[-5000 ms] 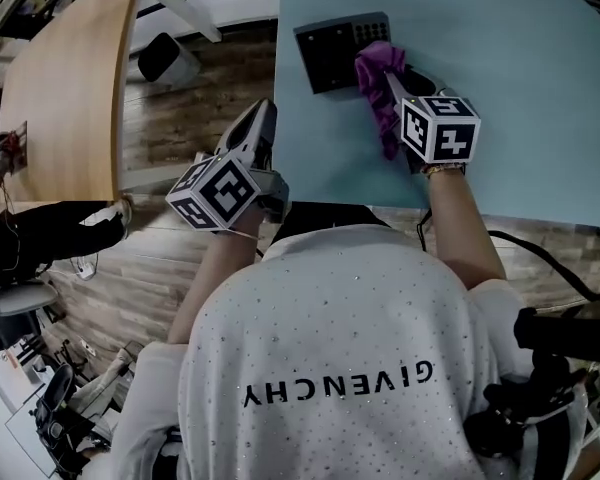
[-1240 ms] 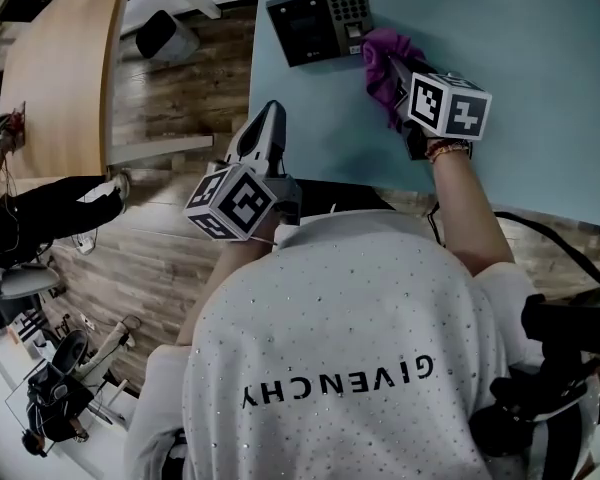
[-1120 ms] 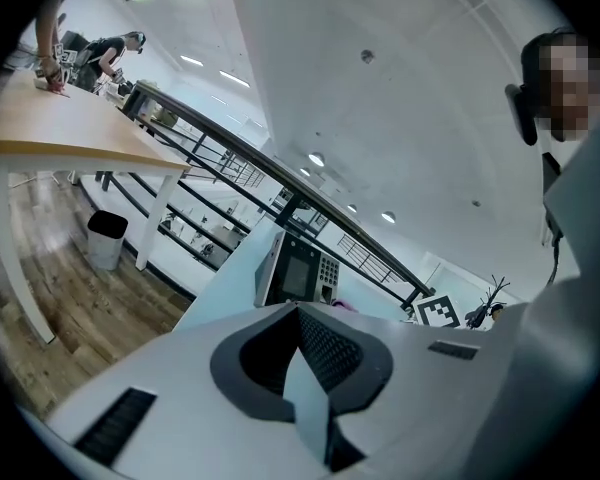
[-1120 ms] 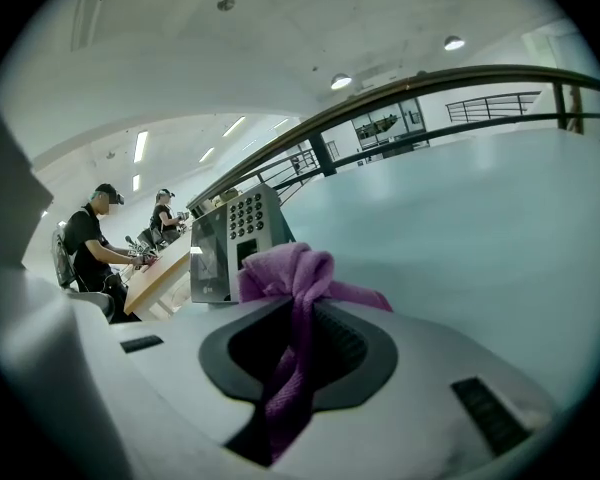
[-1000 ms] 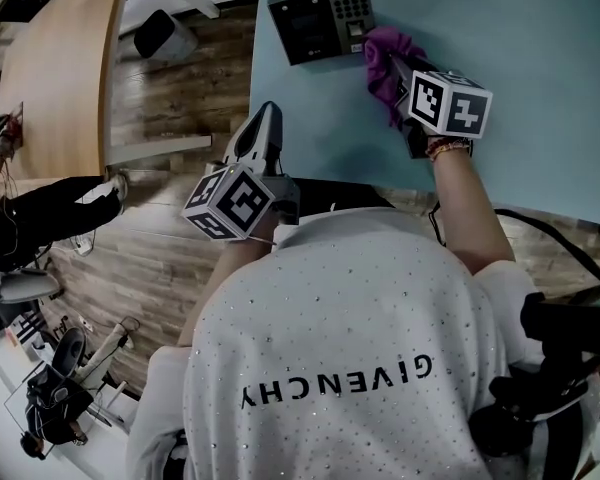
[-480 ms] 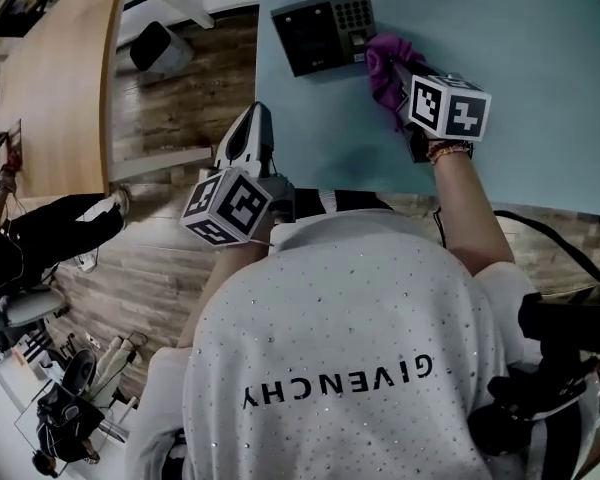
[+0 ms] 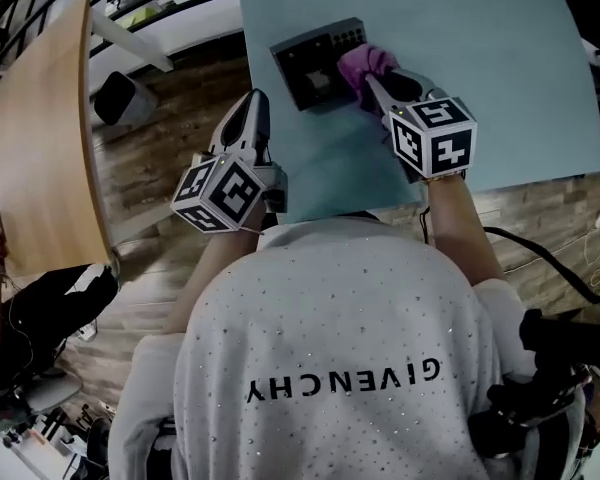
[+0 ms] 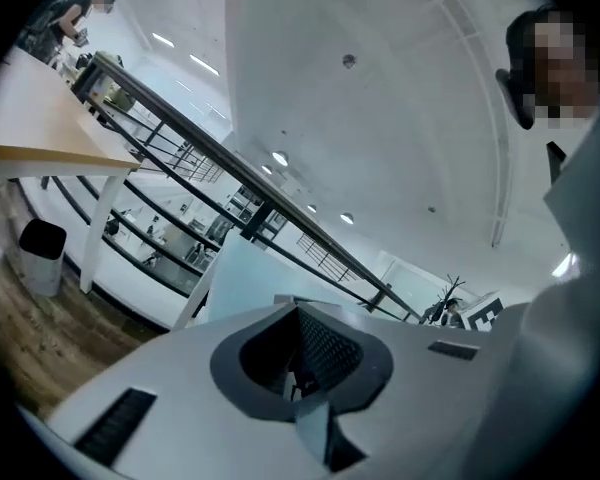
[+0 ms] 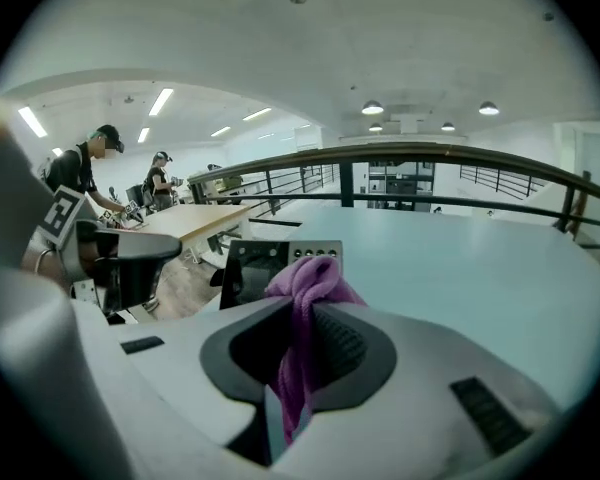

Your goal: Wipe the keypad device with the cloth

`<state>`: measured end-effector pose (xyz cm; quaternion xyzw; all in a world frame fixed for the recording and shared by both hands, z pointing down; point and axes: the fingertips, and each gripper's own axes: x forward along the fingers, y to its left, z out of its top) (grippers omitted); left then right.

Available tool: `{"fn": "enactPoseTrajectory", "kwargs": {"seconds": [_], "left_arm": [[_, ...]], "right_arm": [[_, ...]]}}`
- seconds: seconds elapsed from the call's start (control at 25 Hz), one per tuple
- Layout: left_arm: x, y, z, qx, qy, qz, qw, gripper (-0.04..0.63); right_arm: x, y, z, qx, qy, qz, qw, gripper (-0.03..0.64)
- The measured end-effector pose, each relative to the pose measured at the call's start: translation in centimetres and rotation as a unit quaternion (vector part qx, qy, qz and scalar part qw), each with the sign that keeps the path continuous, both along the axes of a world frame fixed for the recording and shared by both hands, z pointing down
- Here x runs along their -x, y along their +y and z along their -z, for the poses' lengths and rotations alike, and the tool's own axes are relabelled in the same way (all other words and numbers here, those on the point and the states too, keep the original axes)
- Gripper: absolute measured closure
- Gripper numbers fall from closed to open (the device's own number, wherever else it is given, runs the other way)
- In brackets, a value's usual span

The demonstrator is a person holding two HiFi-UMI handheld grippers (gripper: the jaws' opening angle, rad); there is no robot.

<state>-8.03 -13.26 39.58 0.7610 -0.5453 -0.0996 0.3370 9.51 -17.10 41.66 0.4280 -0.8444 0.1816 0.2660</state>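
The right gripper (image 7: 370, 76), clamped on the cloth (image 7: 355, 61), sat against the right of the keypad device (image 7: 305, 60); the left gripper (image 7: 252, 108), closed empty, hung farther off.

Right side of keypad device (image 7: 308, 63) hidden under cloth (image 7: 360, 65), table (image 7: 500, 78) cut off by top edge
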Motion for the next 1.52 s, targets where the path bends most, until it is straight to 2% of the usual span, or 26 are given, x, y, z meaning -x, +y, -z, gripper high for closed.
{"fn": "enactPoseTrajectory", "kwargs": {"seconds": [0.12,0.24,0.36,0.52,0.68,1.0,1.12,1.28,1.52], "left_arm": [[1.8,-1.9,0.1,-0.007,-0.001,-0.037,0.9993,0.595],[2.7,-3.1,0.1,-0.010,-0.007,-0.087,0.9961,0.595],[2.6,-3.6,0.6,-0.021,0.002,-0.148,0.9887,0.595],[2.7,-3.5,1.3,-0.039,0.001,-0.206,0.9779,0.595],[3.3,-3.6,1.4,-0.040,0.000,-0.222,0.9742,0.595],[3.9,-3.4,-0.1,-0.006,-0.022,-0.246,0.9691,0.595],[4.0,-3.7,-0.6,-0.002,-0.022,-0.253,0.9673,0.595],[3.5,-4.3,-0.5,-0.004,-0.022,-0.265,0.9640,0.595],[3.2,-4.4,-0.8,-0.002,-0.021,-0.279,0.9600,0.595]], "right_arm": [[3.4,1.4,0.2,0.011,0.019,0.011,1.000,0.565],[6.5,3.0,-0.5,0.052,-0.010,0.002,0.999,0.566],[9.0,3.8,-0.8,0.083,-0.031,-0.017,0.996,0.565],[11.8,3.8,-0.3,0.074,-0.040,-0.036,0.996,0.564],[13.9,3.3,0.1,0.070,-0.025,-0.036,0.997,0.563],[15.0,0.8,1.8,0.045,0.016,-0.056,0.997,0.561],[14.3,0.6,1.0,0.051,0.031,-0.069,0.996,0.561],[13.5,0.6,0.2,0.062,0.016,-0.085,0.994,0.560],[13.4,2.5,-2.2,0.093,0.021,-0.075,0.993,0.560]]}}
